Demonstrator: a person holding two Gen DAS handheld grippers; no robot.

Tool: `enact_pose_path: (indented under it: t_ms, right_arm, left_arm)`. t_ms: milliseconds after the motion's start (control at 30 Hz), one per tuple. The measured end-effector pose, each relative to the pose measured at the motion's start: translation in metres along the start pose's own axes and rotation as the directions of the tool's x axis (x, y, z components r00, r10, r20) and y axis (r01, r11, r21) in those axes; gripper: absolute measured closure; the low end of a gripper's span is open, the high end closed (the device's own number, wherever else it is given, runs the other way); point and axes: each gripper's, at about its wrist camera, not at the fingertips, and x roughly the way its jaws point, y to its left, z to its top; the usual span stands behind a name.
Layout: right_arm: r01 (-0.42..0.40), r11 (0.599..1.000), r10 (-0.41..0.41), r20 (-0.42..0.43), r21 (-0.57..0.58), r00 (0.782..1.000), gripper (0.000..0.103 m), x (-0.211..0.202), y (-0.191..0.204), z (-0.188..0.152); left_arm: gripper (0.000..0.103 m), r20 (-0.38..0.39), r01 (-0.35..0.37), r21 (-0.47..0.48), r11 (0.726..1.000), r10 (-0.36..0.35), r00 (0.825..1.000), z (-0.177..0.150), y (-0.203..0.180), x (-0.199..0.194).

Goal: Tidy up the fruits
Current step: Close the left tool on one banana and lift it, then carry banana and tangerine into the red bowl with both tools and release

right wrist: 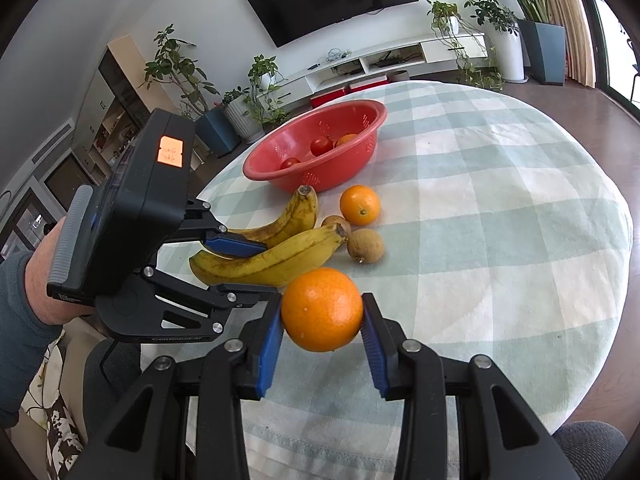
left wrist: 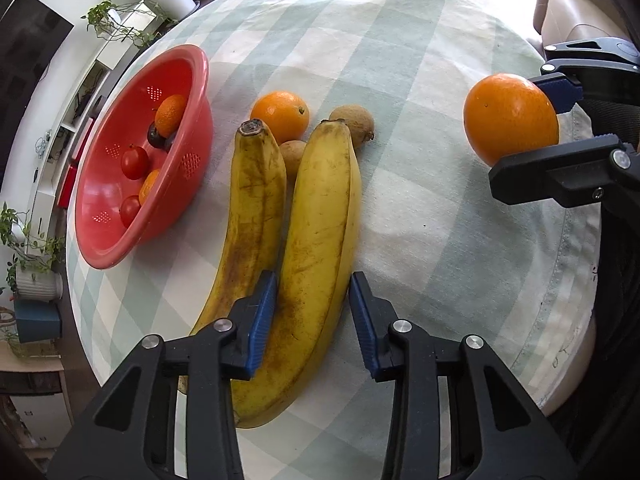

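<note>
My right gripper (right wrist: 322, 334) is clamped on an orange (right wrist: 321, 309), held up off the checked tablecloth (right wrist: 500, 216) near my edge of the table. My left gripper (left wrist: 312, 320) straddles the nearer banana (left wrist: 316, 248); the pad on the basket side presses it, the other looks just clear, so I read it as closing in, not gripping yet. Risks: that same pad is wedged in the crack between the two bananas, so lifting may drag the second banana (left wrist: 248, 216) along; a one-sided pinch low on a curved fruit could let it swing or slip out; the round orange could roll free of my right pads if I tilt. Counts: two bananas lying side by side and touching, two oranges — one held, one (left wrist: 280, 116) on the cloth beyond the banana tips, two brown kiwis (left wrist: 352, 124) beside it. Farthest, the red basket (left wrist: 100, 256) holds two tomatoes, two small orange fruits and one dark fruit.
</note>
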Motion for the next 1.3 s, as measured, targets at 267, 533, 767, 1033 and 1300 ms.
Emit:
enact_pose_path:
  t_ms: [267, 533, 767, 1033, 1300]
  right_arm:
    - [0.008, 1.0, -0.007, 0.017, -0.012, 1.0, 0.063, -0.002, -0.001, 0.003]
    - [0.002, 0.999, -0.001, 0.038, -0.033, 0.999, 0.063, -0.013, 0.008, 0.007]
    - [0.001, 1.0, 0.0, 0.038, -0.026, 0.999, 0.063, -0.014, 0.008, 0.013]
    - [0.004, 1.0, -0.002, 0.036, -0.029, 0.999, 0.063, -0.014, 0.012, 0.011]
    - [-0.004, 1.0, 0.005, 0.045, -0.024, 0.999, 0.063, -0.02, 0.011, 0.013]
  left_arm:
    - [0.07, 0.123, 0.106, -0.111, 0.988, -0.093, 0.988, -0.031, -0.011, -0.027]
    - [0.071, 0.259, 0.254, -0.258, 0.932, -0.186, 0.948, -0.064, -0.005, -0.055]
    - [0.071, 0.318, 0.269, -0.31, 0.912, -0.168, 0.933, -0.079, 0.006, -0.069]
    - [0.072, 0.38, 0.303, -0.338, 0.891, -0.166, 0.91, -0.081, 0.013, -0.072]
    - [0.072, 0.451, 0.353, -0.38, 0.855, -0.162, 0.878, -0.096, 0.025, -0.093]
